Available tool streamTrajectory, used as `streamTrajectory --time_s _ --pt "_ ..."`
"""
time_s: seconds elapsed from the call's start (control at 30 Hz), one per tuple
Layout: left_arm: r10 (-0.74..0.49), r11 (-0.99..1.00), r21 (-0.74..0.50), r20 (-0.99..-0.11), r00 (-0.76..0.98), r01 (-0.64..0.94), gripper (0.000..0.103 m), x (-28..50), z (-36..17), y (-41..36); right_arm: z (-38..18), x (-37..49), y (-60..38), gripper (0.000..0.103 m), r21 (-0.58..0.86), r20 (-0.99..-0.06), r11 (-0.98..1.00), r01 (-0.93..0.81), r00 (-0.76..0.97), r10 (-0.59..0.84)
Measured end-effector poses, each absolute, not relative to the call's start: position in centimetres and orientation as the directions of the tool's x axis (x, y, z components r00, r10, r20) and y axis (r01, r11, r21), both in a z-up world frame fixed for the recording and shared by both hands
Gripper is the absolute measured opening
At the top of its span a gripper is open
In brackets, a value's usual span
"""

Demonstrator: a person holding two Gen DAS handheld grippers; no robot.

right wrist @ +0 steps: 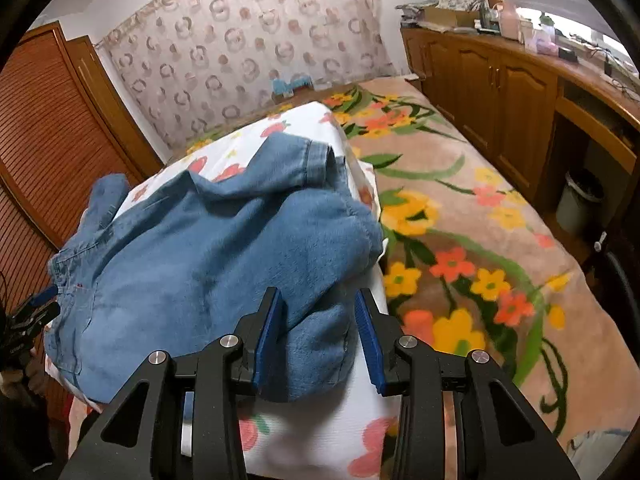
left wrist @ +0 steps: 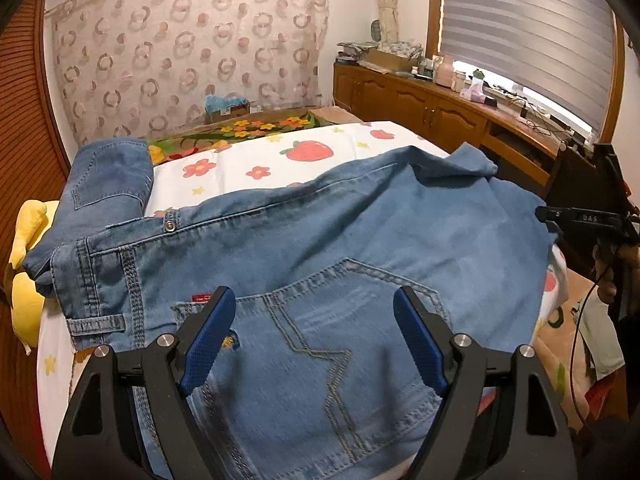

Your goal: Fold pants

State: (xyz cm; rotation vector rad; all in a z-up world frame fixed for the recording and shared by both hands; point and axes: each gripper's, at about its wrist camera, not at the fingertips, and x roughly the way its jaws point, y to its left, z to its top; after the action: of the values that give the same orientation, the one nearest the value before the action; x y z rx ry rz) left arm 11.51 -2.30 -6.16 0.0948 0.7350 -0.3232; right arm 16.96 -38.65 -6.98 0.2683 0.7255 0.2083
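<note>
Denim jeans [left wrist: 304,232] spread across a strawberry-print sheet [left wrist: 256,156], directly under and ahead of both grippers. Long axis running crosswise to the left gripper [left wrist: 314,336]: waistband, button and belt loop off to its left, bunched leg ends off to its right. Left gripper poised over the stitched back pocket [left wrist: 320,344], blue pads wide apart, nothing held, denim visible between them. Right gripper [right wrist: 318,334] at the opposite, leg end, pads parted with a fold of leg fabric [right wrist: 320,344] lying in the gap, not yet pinched; judged the nearer hand for lifting the legs toward the waist. One leg hem [right wrist: 316,156] curled up farther ahead of the right gripper, likely needing smoothing before a clean fold. Yellow plush object [left wrist: 28,272] wedged beyond the waistband, left of the left gripper, touching the denim edge. Floral blanket [right wrist: 480,240] stretching to the right of the right gripper, wooden cabinets [right wrist: 500,80] farther right. Nothing seen blocking a sweep of the leg end across toward the waistband.
</note>
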Motion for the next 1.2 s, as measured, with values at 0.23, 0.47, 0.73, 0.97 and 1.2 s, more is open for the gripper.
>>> streamTrajectory --time_s 0.23,0.47,0.73,0.97,1.2 --pt "-0.280 0.940 -0.041 -0.655 0.702 0.338 0.082 10.5 -5.5 -2.7 -6.9 18.7 -39.1 0.039 0.346 -0.621 0.934 -0.090 0.724 0.300" --pt "-0.290 0.938 -0.040 -0.639 0.712 0.345 0.082 9.8 -5.2 -2.7 -6.8 19.7 -38.4 0.033 0.351 -0.600 0.930 -0.111 0.735 0.315" --pt "-0.287 0.941 -0.049 -0.637 0.715 0.335 0.082 9.1 -5.5 -2.2 -4.4 18.0 -38.1 0.003 0.314 -0.490 0.940 -0.134 0.825 0.282" --pt "-0.285 0.949 -0.072 -0.620 0.731 0.308 0.082 8.3 -5.3 -0.7 0.4 13.9 -36.5 0.003 0.244 -0.351 0.952 -0.182 0.899 0.262" --pt "-0.274 0.957 -0.089 -0.598 0.753 0.277 0.082 7.4 -4.7 1.1 1.4 13.9 -32.3 0.003 0.183 -0.363 0.948 -0.262 0.878 0.312"
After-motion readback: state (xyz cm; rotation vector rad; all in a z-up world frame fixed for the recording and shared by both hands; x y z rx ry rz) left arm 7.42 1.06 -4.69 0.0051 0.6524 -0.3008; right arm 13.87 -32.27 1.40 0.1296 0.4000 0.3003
